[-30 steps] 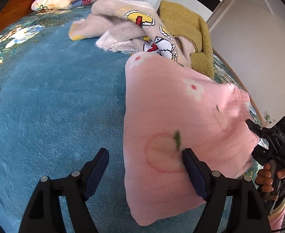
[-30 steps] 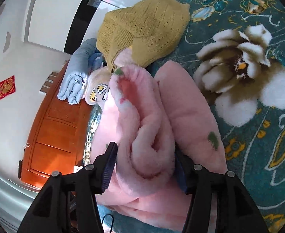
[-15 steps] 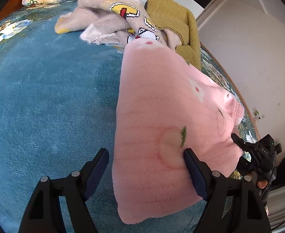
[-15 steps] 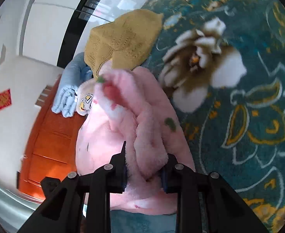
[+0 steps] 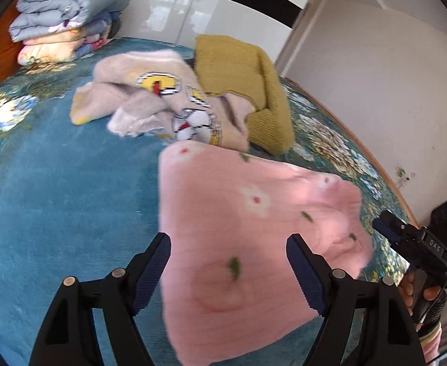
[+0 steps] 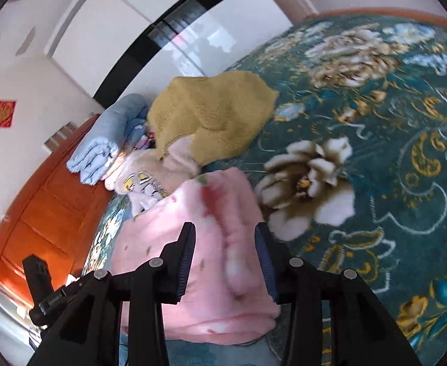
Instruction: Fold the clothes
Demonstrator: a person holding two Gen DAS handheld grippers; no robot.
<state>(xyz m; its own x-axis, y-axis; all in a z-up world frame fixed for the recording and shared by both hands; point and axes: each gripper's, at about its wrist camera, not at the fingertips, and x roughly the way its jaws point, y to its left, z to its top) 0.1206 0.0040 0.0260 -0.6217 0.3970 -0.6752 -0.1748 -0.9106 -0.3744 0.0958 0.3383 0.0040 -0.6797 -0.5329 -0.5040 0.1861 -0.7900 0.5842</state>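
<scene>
The pink fleece garment [image 5: 248, 244] lies on the bed [image 5: 65, 189], spread fairly flat over the blue-green floral cover, with one side turned in so a thick rolled edge [image 6: 238, 238] runs along it on the side nearer the big cream flower. Both hand-held tools hover just above it. The left tool [image 5: 228, 270] stands wide open with its jaws on either side of the cloth, gripping nothing. The right tool [image 6: 225, 262] is also parted, its jaws straddling that rolled edge without pinching it; the fleece sits loose between them. I'd judge the garment is placed out in the open part of the bed so there is room to lay folds over, away from the heap behind it, where a beige cartoon-print sweater [image 5: 162, 103] lies crumpled against a mustard knit [image 5: 241, 82]; those two look unfolded. A stack of folded quilts [image 5: 68, 15] sits at the far corner by the wooden headboard. The pink piece seems partway folded, one side in, but whether another fold is due or it is simply being let go I can't settle from here. The pictures are a little smeared, so the fine creases are hard to read.
</scene>
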